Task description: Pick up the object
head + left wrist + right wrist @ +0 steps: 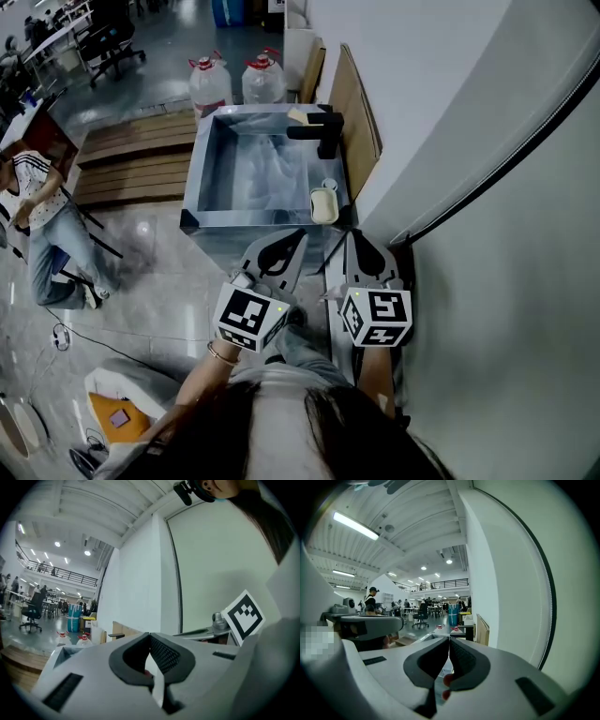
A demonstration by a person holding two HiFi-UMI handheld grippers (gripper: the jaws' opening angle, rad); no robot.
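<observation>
Much is hidden. In both gripper views the lower half is filled by the gripper's own grey body, so the sink (191, 187) is all but covered and the block (323, 204) is not seen at all. In the head view the person's own hair and chest cut off the bottom edge, and the hands are hidden under the marker cubes. What the block is made of cannot be told; it may be lying in a shallow dish, but this is too small to settle. A small round thing just beyond it is likewise unclear.

The block is found on the sink's right rim, at the near corner, just beside the wall (450, 122) and on the near side of the black tap (323, 131). Its long axis is laid along that rim, pointing away from the person. It is seen as a cream, round-cornered oblong with a paler edge, lying flat.

The left gripper (301, 233) (150, 635) and the right gripper (354, 234) (449, 639) are held side by side close to the chest, both aimed at the sink's near edge and well short of the block. Each pair of jaws is pressed together at the tips, and nothing is clamped between them.

Two jugs (210, 84) with red caps are stood behind the sink.
</observation>
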